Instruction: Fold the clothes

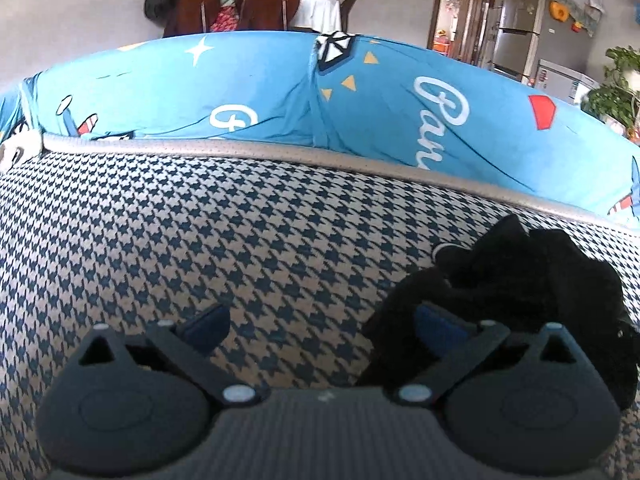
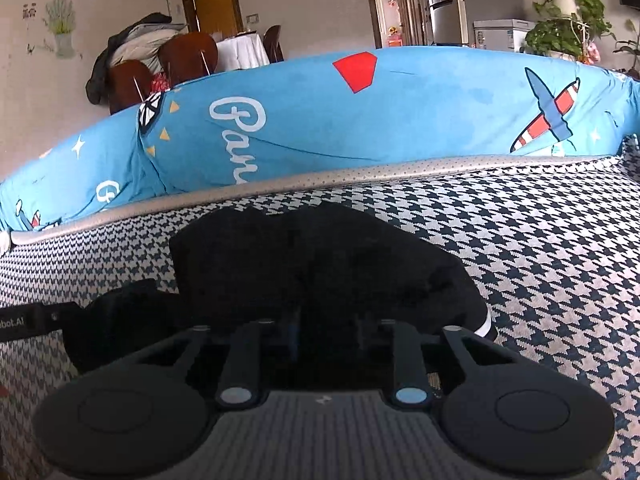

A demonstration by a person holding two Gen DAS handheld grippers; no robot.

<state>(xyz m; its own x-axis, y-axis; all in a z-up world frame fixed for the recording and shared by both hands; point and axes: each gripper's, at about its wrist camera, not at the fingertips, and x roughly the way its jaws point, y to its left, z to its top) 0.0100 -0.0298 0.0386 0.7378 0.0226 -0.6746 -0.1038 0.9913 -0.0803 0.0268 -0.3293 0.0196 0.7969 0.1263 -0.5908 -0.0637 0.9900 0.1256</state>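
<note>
left wrist view: the left gripper (image 1: 320, 322) sits low over the houndstooth cushion (image 1: 200, 220) with its jaws spread wide. its right finger is up against the edge of the black garment (image 1: 532, 280), the other over bare cushion, so nothing is pinched. the garment lies bunched at that side, near the grey piped edge (image 1: 280, 148) below the blue printed bolster (image 1: 400, 100).

in the right wrist view the same black garment (image 2: 320, 264) lies as a compact dark heap right ahead of the right gripper (image 2: 328, 328) — a white stripe shows at its right corner. the fingers there run parallel into the cloth, but black on black hides whether they clamp it, so i cannot tell. both tools flank the heap, probably to take its two ends — whether it is half folded or merely crumpled, the pictures leave unsettled.
</note>
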